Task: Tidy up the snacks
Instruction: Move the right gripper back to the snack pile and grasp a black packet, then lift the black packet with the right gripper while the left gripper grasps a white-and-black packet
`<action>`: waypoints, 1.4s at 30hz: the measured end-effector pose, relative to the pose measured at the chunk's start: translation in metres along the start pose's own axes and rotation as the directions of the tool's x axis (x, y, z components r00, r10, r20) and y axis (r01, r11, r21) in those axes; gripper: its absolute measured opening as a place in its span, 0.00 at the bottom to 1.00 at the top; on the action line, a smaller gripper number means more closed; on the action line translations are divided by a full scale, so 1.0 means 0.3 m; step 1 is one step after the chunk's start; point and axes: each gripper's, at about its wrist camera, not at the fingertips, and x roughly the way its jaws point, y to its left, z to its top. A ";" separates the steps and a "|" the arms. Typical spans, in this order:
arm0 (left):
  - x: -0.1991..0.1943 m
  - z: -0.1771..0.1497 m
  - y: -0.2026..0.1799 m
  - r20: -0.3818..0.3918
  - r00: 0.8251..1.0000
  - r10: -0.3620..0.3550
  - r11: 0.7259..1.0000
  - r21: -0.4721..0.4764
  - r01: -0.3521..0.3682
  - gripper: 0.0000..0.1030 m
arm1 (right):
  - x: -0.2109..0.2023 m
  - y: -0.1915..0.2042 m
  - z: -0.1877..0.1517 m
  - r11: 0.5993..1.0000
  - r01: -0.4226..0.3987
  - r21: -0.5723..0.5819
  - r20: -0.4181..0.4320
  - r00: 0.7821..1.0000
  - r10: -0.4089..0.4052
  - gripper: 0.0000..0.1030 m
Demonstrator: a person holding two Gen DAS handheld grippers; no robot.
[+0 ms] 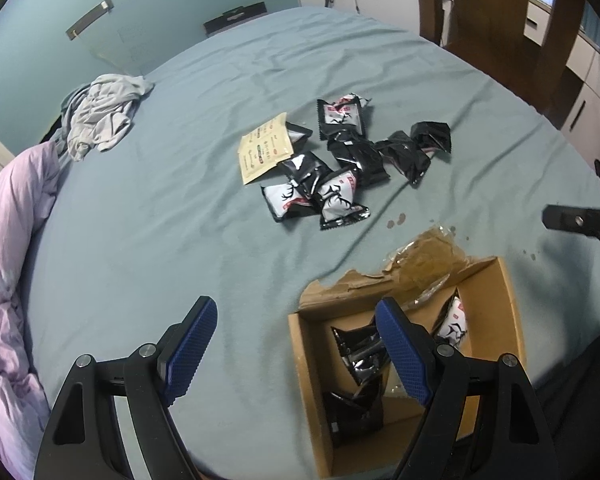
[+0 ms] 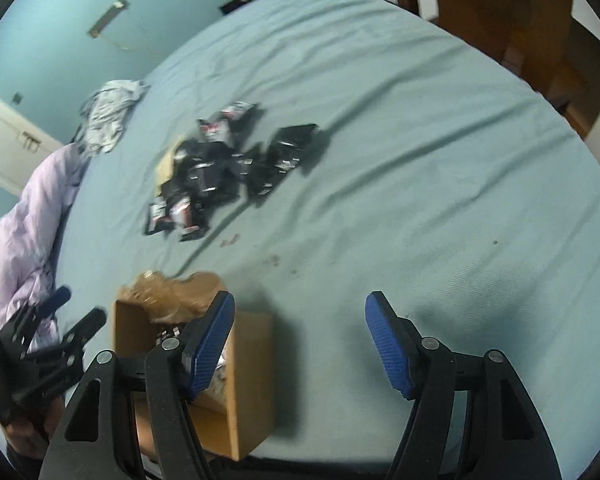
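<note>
A: Two views to go on. From the left wrist, the left gripper [image 1: 296, 350] has its blue pads spread wide with nothing between them. Its right finger overlaps the cardboard box [image 1: 504, 304], which already holds several packets. The loose snack pile [image 1: 332, 160] lies ahead on the blue sheet [image 1: 140, 220], well apart from the fingertips.

B: Which way does the pile run?

A: It sprawls left to right across that view, from a tan sachet [image 1: 262, 148] on its left to black packets on its right. The nearest packets are the white-faced ones at its front edge.

B: And the right wrist?

A: It's blurred. The right gripper [image 2: 300, 340] also stands apart, empty, over bare sheet just right of the box [image 2: 252, 380]. The snack pile [image 2: 220, 172] sits ahead and to the left of its fingers. The left gripper [image 2: 76, 312] shows at the far left.

B: Which hand goes?

A: Neither is clearly nearer. I'd judge the next move as a forward reach to the pile's front edge.
</note>
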 end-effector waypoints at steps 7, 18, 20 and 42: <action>0.008 0.020 0.000 -0.007 1.000 -0.028 1.000 -0.010 0.028 0.80 | 0.099 -0.010 0.091 0.997 0.068 0.046 -0.034 0.997 -0.066 0.65; 0.086 0.032 -0.015 -0.065 0.997 -0.028 0.999 0.021 0.029 0.80 | 0.285 0.042 0.299 0.997 0.045 0.059 -0.003 0.999 -0.045 0.65; 0.092 0.036 -0.014 -0.068 0.997 -0.035 0.999 0.017 0.037 0.80 | 0.308 0.054 0.329 0.997 0.046 0.054 0.021 0.999 -0.047 0.65; 0.180 0.126 0.151 0.012 0.991 -0.137 0.971 -0.194 0.137 0.80 | 0.453 0.200 0.349 0.977 0.194 -0.083 0.130 0.975 -0.183 0.35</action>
